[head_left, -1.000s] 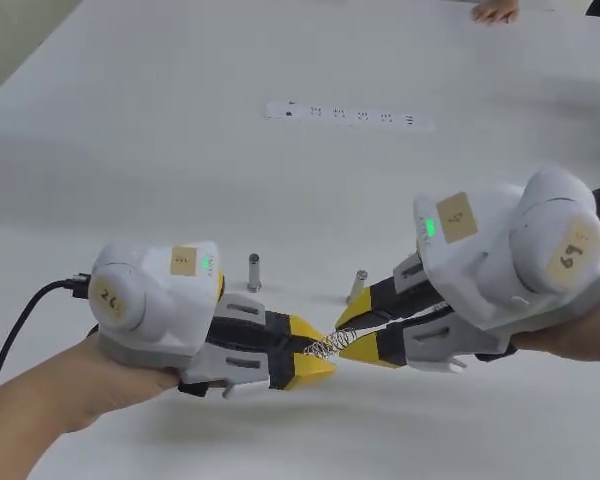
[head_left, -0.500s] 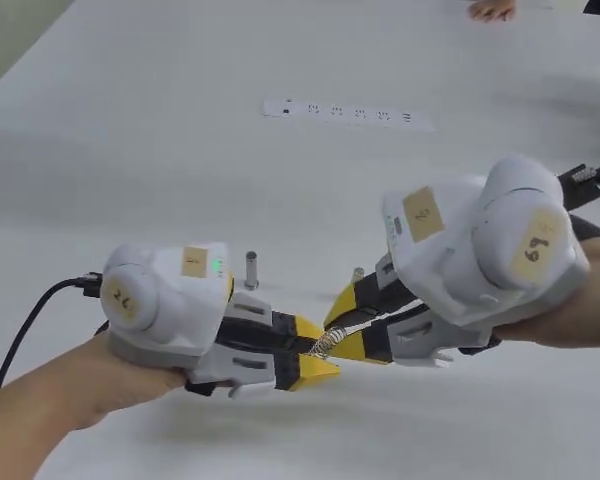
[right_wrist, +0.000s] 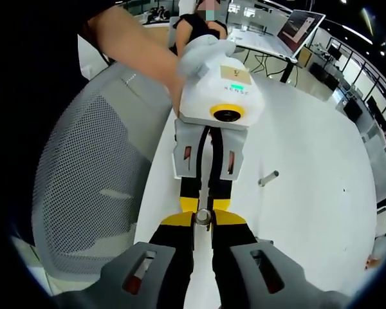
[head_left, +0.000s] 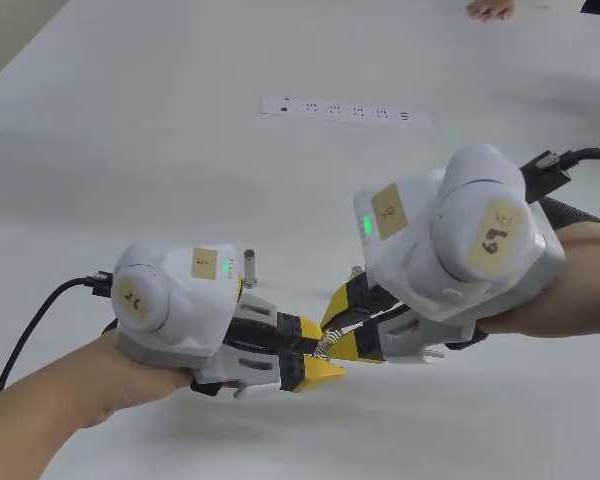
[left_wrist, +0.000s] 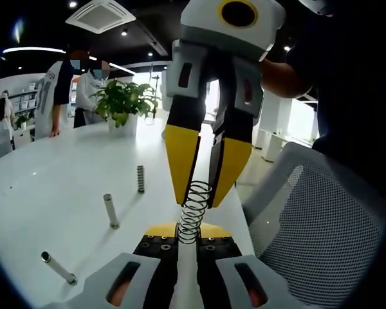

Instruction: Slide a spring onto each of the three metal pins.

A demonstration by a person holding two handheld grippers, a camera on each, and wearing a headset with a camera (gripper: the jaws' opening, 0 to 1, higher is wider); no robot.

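Handing over at lower centre, your left gripper [head_left: 323,356] and right gripper [head_left: 332,333] each pinch one end of the spring [left_wrist: 194,209], probably to re-grip.

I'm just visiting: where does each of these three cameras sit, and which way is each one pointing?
Head view: on the person's headset, facing forward and down at the table; the person's arms hold the left gripper and right gripper tip to tip.
Left gripper view: rides the left gripper, faces along its jaws at the right gripper, spring and three pins.
Right gripper view: rides the right gripper, faces back at the left gripper and the arm behind it.
Shared: both gripper views show the spring.
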